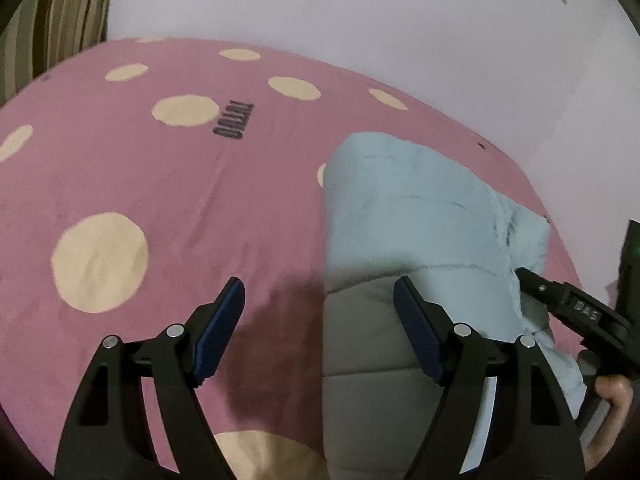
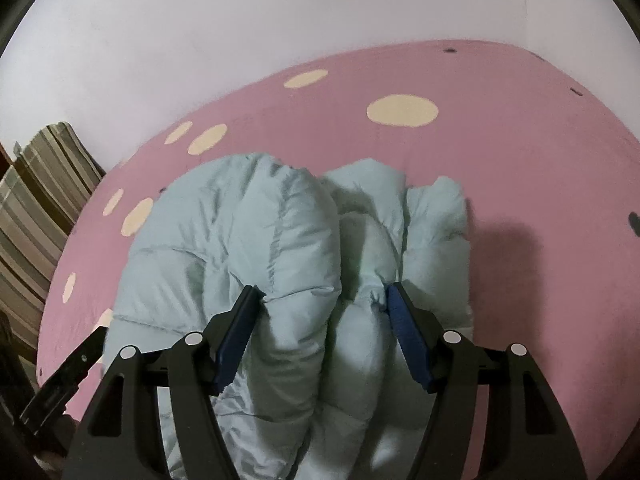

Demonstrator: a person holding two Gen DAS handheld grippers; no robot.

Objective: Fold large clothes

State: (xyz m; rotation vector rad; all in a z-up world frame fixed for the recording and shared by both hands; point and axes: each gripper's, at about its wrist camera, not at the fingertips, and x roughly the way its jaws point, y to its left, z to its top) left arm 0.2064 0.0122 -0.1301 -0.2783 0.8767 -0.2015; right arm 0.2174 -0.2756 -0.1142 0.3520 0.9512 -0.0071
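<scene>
Now, bed: pink cover (image 1: 168,200) with cream dots, pale wall (image 1: 360,12) right behind it.
Jacket: pale blue puffer jacket (image 2: 256,232) lies bunched on the pink cover, rolled into fat quilted folds; from the left wrist view it sits to the right, a long padded block (image 1: 404,208).
Right gripper: right gripper (image 2: 320,300) pointing down into the folds, jaws spread, padded fabric bulging up between them; both blue pads (image 2: 402,320) touch the fabric at their tips, but I can't say they squeeze it.
Left gripper: left gripper (image 1: 318,294) hangs over the jacket's left edge, jaws wide apart, one finger above bare pink cover, the other above the jacket, nothing pinched.
Neighbours: the other tool's black frame shows at the right edge of the left view, a hand (image 1: 612,396) below it.
Corner: striped curtain (image 2: 36,200) beside the bed.
</scene>
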